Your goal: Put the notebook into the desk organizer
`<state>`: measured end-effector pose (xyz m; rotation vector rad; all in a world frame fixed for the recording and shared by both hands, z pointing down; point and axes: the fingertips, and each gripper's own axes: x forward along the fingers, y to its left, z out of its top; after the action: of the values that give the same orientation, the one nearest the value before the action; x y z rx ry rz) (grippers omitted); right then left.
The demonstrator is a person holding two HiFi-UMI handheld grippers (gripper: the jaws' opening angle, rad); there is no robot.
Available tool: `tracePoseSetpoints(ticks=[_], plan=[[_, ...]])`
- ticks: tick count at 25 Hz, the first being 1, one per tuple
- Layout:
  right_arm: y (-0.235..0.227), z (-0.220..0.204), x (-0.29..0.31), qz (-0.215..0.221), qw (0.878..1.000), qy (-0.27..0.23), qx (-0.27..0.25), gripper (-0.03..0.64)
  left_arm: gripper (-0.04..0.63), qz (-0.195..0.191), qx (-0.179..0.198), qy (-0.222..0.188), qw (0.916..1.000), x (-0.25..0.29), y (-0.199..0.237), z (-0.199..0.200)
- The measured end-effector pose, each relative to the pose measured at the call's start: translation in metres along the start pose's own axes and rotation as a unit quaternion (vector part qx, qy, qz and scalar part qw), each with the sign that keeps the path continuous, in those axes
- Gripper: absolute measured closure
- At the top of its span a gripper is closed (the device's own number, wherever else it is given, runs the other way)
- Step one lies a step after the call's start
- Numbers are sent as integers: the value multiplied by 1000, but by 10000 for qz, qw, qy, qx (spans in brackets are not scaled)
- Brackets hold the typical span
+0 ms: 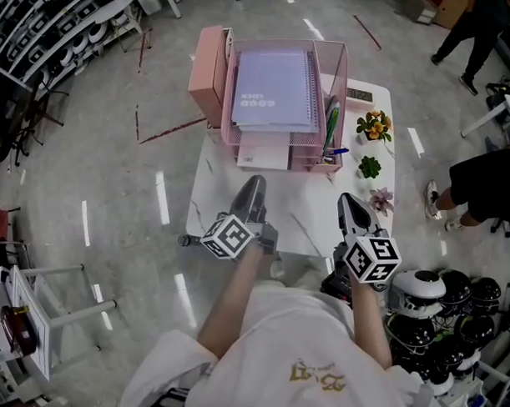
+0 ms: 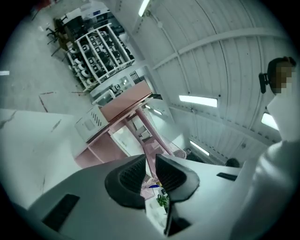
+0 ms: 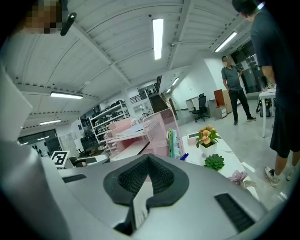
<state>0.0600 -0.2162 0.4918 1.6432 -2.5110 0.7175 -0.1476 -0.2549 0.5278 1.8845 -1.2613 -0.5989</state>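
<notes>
Veins of grey run across the smooth white table point(image 1: 230, 198), which has a glossy, stone-like top. At its far left stands a plain pink side box point(image 1: 208, 72) with flat, solid walls, touching the desk organizer point(image 1: 342, 76). That is pink too, but made of fine wire mesh with thin straight rails and stacked trays. The notebook point(image 1: 274, 89) lies flat in the organizer's top tray. It is a lavender rectangle with a matte cover, a wire spiral along its right edge and small white print near its lower left corner (too small to read). A pale sheet point(image 1: 263, 149) shows in the tray below it. Right of the notebook, slim pens point(image 1: 331, 126) stand in a narrow mesh compartment, one of them green. Further right on the table sit potted flowers point(image 1: 375, 125) with orange blooms, and nearer than those a spiky green succulent point(image 1: 370, 167). At the near edge, the left gripper point(image 1: 254, 186) is grey hard plastic with ribbed black pads point(image 2: 131, 176). Its jaws stand a narrow gap apart with nothing between them, well apart from the notebook. The right gripper point(image 1: 347, 200) is built the same way. Its ribbed pads point(image 3: 136, 177) meet at the tips, closed on nothing, and it touches no object.
</notes>
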Motion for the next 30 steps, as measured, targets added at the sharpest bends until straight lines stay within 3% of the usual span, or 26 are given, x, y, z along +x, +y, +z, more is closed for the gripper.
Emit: tracePoseSetpoints(ticks=[3,5,7,14,30], plan=[[8,0,-7,55,9999,-80,-29,606,555,-16,840,39,9965,-9,-18,4],[11,2,-13,58,9999,-143,-43,606,577,-77,1512,11,9885,-14,-35,9],[13,3,-18,55,9998,-210,-39,606,577,-205,1865,54,9822,-17,-49,10],[21,9,-34,96,9991,-420,35,606,577,-461,1943,540,9784,-24,-70,-4],[31,7,-39,119,9990,-423,-32,606,577,-338,1985,694,9770,-32,-66,-5]])
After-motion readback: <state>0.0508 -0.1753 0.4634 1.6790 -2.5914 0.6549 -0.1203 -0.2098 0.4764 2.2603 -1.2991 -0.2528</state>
